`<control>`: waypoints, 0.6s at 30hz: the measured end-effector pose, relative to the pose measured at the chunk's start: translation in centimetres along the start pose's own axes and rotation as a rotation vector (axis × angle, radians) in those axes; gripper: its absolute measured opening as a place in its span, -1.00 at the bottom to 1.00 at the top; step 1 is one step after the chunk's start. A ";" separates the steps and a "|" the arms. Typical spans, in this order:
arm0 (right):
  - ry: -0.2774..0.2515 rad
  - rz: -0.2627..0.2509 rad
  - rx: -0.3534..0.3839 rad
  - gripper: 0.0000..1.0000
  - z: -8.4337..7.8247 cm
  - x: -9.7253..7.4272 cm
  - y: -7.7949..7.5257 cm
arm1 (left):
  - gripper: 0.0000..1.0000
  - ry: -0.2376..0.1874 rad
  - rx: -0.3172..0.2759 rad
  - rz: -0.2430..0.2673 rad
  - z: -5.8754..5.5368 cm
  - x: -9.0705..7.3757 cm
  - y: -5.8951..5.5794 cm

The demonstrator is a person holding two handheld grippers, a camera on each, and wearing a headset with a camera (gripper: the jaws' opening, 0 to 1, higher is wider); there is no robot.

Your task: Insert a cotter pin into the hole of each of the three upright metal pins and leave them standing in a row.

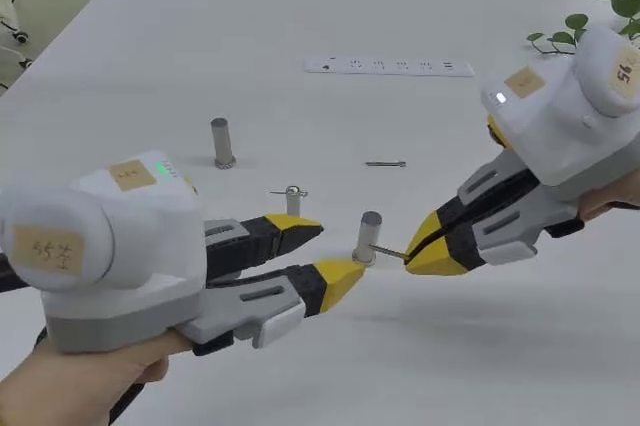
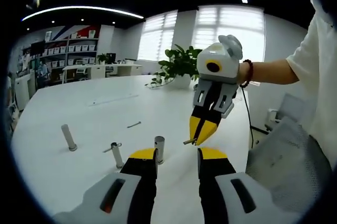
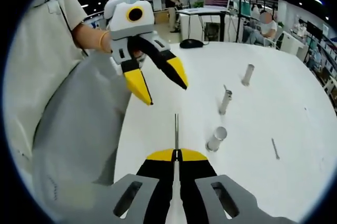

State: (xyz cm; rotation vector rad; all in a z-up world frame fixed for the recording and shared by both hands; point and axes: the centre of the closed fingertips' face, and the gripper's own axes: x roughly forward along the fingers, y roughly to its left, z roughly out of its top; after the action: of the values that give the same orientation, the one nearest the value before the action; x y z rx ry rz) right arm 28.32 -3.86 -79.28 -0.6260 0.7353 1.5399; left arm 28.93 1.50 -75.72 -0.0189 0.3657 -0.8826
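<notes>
Left gripper, jaws released, sits just left of the near metal pin; right gripper clenches a cotter pin, its tip just beside that pin.

Nearest metal pin: foot partly hidden behind left tool tip; hole too small to make out.
Cotter pin: rear end buried between right tool jaws.
Plant: cut by right edge, head view.
</notes>
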 end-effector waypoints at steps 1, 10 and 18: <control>0.004 -0.003 0.000 -0.94 -0.1 0.0 -0.2 | -0.42 0.004 0.001 0.008 -0.1 0.1 0.2; 0.036 -0.030 -0.006 -0.94 -1.1 0.0 -1.4 | -0.43 0.044 0.013 0.061 -1.1 1.6 1.5; 0.073 -0.045 -0.011 -0.94 -2.3 0.0 -2.5 | -0.45 0.073 -0.008 0.092 -1.8 3.3 2.6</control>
State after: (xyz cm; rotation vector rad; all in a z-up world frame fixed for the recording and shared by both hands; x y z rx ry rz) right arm 30.74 -5.47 -81.04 -0.7050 0.7630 1.4865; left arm 32.20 0.89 -78.88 0.0224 0.4348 -0.7925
